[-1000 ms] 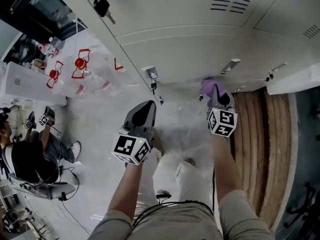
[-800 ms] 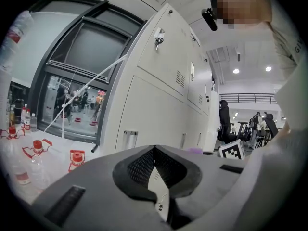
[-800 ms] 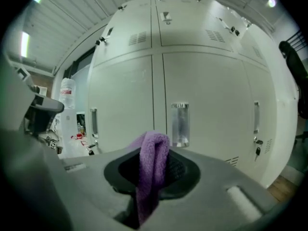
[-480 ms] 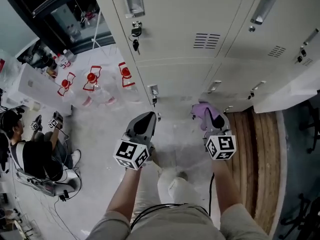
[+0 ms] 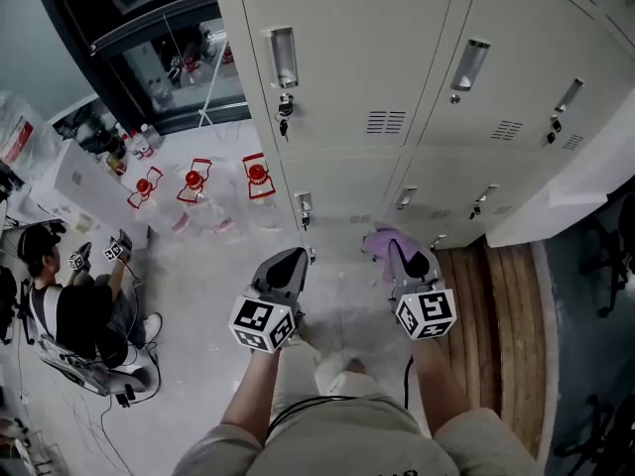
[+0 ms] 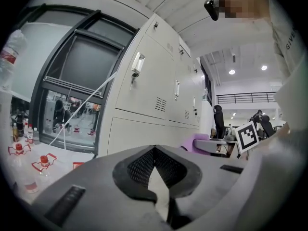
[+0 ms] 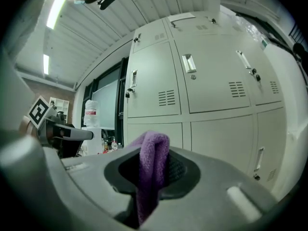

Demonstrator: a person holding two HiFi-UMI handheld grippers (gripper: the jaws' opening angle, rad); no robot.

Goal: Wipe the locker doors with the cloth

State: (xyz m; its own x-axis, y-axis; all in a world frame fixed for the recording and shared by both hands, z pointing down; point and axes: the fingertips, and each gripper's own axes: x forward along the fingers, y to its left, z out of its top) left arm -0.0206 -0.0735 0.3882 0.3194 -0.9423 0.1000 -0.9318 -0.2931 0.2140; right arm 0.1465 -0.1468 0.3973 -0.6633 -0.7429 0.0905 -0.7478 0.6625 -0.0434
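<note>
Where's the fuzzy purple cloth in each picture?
Head view: the fuzzy purple cloth sticks out of the right hand-held gripper, just right of centre.
Left gripper view: cloth shows as a purple bit, middle right.
Right gripper view: cloth at bottom centre, pinched between the jaws.
Shared landmark: the pale grey metal lockers, in all three.

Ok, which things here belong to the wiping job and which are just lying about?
Job: purple cloth, clamped in right gripper; locker doors.
Lying about: red-capped bottles; keys hanging in a lock; wooden boards; seated person; left gripper, shut, empty.
</note>
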